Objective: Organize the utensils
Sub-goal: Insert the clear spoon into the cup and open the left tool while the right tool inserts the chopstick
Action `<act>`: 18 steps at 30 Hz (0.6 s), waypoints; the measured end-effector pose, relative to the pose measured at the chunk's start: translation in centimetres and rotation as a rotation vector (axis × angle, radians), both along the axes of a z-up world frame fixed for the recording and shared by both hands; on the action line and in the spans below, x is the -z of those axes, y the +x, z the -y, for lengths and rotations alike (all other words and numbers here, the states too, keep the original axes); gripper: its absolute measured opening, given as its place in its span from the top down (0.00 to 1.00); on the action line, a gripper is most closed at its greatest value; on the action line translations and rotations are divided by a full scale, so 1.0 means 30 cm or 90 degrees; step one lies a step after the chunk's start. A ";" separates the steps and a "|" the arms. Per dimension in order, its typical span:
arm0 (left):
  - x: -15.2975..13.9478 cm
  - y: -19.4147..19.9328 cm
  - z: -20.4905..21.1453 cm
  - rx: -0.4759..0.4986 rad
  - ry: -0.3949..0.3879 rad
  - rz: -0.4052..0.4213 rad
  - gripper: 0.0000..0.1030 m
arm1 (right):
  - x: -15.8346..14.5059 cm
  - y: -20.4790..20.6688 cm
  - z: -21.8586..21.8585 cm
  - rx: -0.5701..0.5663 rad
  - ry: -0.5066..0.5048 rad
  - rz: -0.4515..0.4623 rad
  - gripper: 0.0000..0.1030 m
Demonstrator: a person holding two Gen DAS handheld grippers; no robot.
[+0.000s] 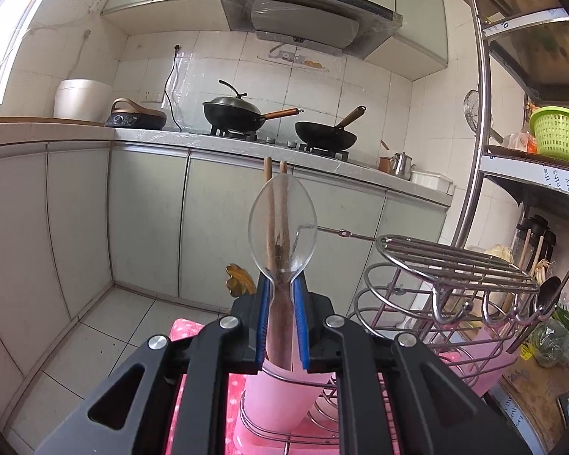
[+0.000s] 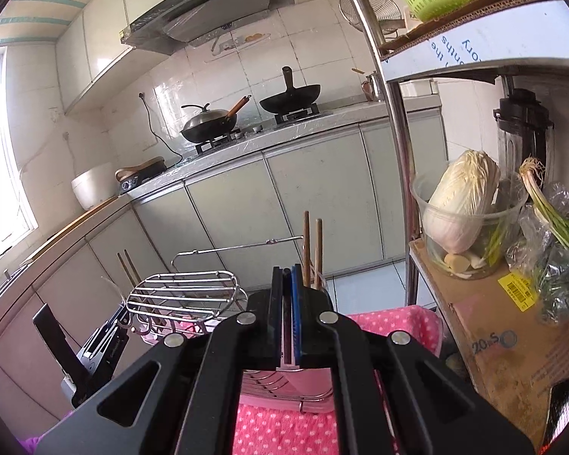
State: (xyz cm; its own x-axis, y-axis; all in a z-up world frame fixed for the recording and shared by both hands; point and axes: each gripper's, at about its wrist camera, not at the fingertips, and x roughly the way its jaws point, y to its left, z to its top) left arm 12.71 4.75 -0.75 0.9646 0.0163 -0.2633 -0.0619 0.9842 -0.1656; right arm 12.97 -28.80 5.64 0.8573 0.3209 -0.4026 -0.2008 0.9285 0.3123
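The clear plastic spoon [image 1: 282, 223] is held by its neck between the blue pads of the left gripper [image 1: 282, 288], bowl uppermost and pointing away from the camera. The jaws stand nearly closed on the neck. Through the transparent bowl, two wooden chopsticks [image 1: 275, 204] are visible standing behind the spoon; their tips rise above the bowl's top edge. Directly below the gripper sits a pink utensil cup [image 1: 280, 390], held in the wire ring of a metal rack [image 1: 455, 261]. The rack's flat wire shelf lies to the right, with hooks along its front edge and a dark ladle [image 1: 546, 295] hanging from one.

The right gripper [image 2: 286, 284] has its jaws fully closed; whether anything thin is clamped between the pads cannot be determined. A pair of wooden chopsticks [image 2: 311, 250] stands upright just beyond and to the right of its tips. The rack stands on a pink polka-dot cloth [image 2: 394, 326].

In the background, two black woks [image 1: 324, 134] sit on a gas hob along the counter. A napa cabbage [image 2: 462, 201] stands in a clear container on the shelf at right.
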 end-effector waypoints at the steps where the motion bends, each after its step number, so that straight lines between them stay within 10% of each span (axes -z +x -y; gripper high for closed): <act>1: 0.003 -0.002 -0.002 0.003 -0.003 -0.004 0.89 | 0.011 -0.002 0.002 0.001 0.003 -0.005 0.96; 18: 0.007 0.011 -0.030 0.043 -0.037 -0.082 0.88 | 0.117 0.110 -0.025 -0.006 -0.039 -0.068 0.96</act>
State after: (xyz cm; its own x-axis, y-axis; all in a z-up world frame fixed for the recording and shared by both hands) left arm 13.04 5.65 -0.96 0.9214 -0.0666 -0.3828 -0.0197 0.9759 -0.2172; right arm 16.27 -28.05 2.12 0.8053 0.3011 -0.5108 -0.1781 0.9445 0.2759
